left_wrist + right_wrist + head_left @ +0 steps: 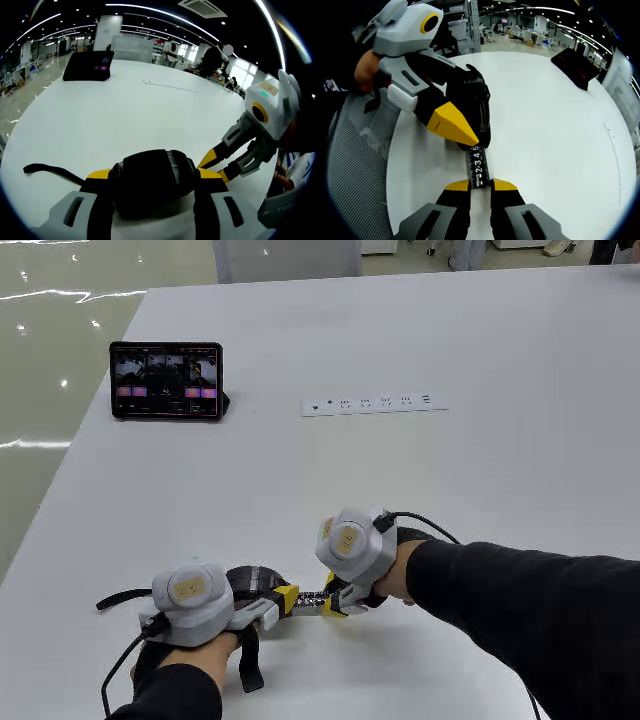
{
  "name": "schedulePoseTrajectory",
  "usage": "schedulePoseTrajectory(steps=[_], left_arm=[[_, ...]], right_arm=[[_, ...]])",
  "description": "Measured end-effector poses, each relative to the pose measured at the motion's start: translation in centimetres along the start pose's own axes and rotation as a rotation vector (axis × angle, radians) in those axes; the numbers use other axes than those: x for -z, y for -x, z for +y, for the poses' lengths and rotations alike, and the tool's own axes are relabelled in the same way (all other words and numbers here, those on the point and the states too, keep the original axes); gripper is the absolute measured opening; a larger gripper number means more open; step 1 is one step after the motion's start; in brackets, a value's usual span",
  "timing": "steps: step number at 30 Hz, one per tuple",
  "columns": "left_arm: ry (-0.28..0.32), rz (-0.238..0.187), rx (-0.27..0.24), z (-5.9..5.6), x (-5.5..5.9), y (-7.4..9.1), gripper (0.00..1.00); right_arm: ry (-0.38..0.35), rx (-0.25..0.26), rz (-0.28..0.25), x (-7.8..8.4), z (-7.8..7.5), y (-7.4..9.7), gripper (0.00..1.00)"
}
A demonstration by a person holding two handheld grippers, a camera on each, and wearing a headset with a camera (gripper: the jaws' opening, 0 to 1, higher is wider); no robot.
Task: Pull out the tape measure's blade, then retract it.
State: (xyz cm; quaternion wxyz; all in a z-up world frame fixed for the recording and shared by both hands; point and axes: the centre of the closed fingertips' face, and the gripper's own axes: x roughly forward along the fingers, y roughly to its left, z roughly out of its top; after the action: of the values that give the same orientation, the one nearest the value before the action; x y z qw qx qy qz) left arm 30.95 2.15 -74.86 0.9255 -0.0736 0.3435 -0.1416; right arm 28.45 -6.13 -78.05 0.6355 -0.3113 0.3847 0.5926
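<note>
Although little of the blade [310, 600] is drawn out, the head view has both grippers at work near the front edge of the white table [500, 360]. The left gripper [276, 605] is clamped on the black tape measure [252, 582], and the right gripper [334, 602] meets the blade's end just beside it. A tablet [167, 380] and a power strip [373, 402] lie well apart, farther back.

From the left gripper view, the case sits squarely between the yellow pads [99, 175], with the jaws closed on its flanks. Its wrist strap [50, 171] lies loose on the table. The case looks rigid and chunky, so a flank grip should hold without slipping.

From the right gripper view, the jaws are pinched on the blade's tip, and printed numerals show between them and the case mouth. The blade is probably thin, springy steel, stiff along its curve but apt to kink if bent sideways, and slick in a narrow pinch. I judge the end hook the best place to hold, pulling straight in line with the mouth. The spring will likely tug back, so the return should be paced, not snapped.
</note>
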Motion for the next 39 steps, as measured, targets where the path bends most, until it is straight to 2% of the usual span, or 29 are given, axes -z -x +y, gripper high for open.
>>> schedulePoseTrajectory(steps=[3,15,23,28,39], left_arm=[[0.001,0.000,0.000,0.0,0.0,0.0,0.60],[0.003,-0.001,0.001,0.1,0.0,0.0,0.60],[0.005,0.002,0.004,0.1,0.0,0.0,0.60],[0.006,0.002,0.004,0.1,0.0,0.0,0.60],[0.008,0.000,0.004,0.0,0.0,0.0,0.60]], right_arm=[[-0.038,0.001,0.005,-0.1,-0.1,-0.1,0.11],[-0.044,-0.006,-0.004,-0.5,-0.1,-0.3,0.10],[-0.080,-0.009,-0.015,-1.0,0.1,-0.6,0.11],[-0.075,-0.017,-0.031,-1.7,0.3,-1.0,0.11],[-0.074,-0.022,-0.040,-2.0,0.2,-1.1,0.11]])
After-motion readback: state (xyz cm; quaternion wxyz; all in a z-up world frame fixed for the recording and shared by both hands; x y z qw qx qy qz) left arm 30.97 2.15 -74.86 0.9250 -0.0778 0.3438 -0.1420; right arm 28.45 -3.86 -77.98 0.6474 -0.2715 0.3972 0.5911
